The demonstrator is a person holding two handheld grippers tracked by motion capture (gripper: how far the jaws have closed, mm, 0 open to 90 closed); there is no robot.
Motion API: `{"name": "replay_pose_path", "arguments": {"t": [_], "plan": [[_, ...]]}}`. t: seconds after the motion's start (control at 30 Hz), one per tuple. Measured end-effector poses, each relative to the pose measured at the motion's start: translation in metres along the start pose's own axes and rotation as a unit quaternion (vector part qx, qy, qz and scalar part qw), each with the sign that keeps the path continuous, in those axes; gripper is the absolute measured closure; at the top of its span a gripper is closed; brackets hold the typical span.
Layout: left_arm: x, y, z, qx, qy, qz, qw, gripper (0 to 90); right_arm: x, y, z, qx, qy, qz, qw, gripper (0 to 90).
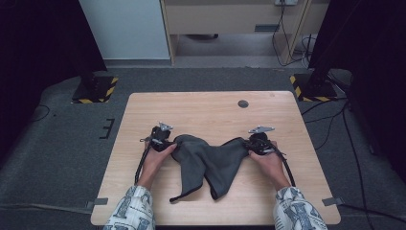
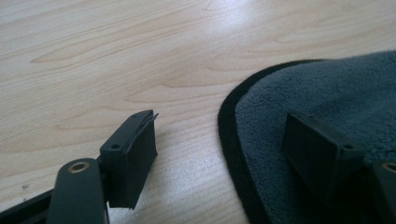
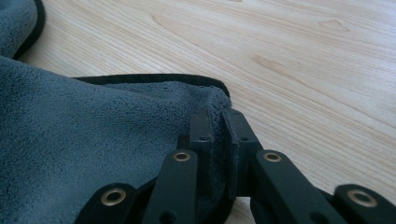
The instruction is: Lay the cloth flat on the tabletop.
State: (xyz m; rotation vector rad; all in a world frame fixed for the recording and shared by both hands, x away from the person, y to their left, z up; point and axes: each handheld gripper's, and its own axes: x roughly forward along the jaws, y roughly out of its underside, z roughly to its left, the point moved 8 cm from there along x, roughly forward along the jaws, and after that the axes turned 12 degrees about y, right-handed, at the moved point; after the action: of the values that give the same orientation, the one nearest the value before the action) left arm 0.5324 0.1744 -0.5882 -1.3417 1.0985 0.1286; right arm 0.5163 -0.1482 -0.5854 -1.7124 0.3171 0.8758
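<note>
A pale wooden worktop stood on grey carpet, with dark stands at its far corners. Nearest the person, at about six o'clock on the worktop, the loose tail of a grey cloth with a black hem trailed toward the near edge. The cloth lay rumpled across the middle, stretched between the two hands.

At nine o'clock from the cloth's middle, the left gripper had its jaws standing wide apart. In the left gripper view one jaw hung over bare wood and the other over the cloth, with the hemmed edge between them and nothing pinched.

At three o'clock the right gripper had its jaws clamped narrow on a corner of the cloth; the right gripper view showed fleece squeezed between the two pads.

Farther off, toward twelve o'clock, a small dark disc sat near the worktop's far edge.
</note>
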Motion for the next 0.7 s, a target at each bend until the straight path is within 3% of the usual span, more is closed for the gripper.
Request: {"name": "replay_pose_path", "arguments": {"t": [0.07,0.2,0.37,0.5,0.7], "plan": [[0.000,0.000,-0.003,0.008,0.004,-0.002,1.0000,29.5,0.000,0.000,0.001,0.002,-0.001,0.002,1.0000,83.5],[-0.001,0.001,-0.016,0.024,0.023,-0.006,0.9994,58.1,-0.001,0.000,0.001,0.001,-0.001,0.001,1.0000,83.7],[-0.003,0.003,-0.023,0.020,0.030,-0.004,0.9993,79.4,-0.005,0.000,-0.001,0.004,-0.001,-0.004,1.0000,84.1],[-0.007,0.005,-0.022,0.026,0.021,-0.008,0.9994,84.6,-0.010,0.000,-0.007,0.008,-0.002,-0.012,0.9999,84.2],[-0.023,0.000,-0.015,0.015,0.001,-0.045,0.9989,85.4,-0.019,-0.002,-0.019,0.020,0.001,-0.031,0.9993,84.3]]}}
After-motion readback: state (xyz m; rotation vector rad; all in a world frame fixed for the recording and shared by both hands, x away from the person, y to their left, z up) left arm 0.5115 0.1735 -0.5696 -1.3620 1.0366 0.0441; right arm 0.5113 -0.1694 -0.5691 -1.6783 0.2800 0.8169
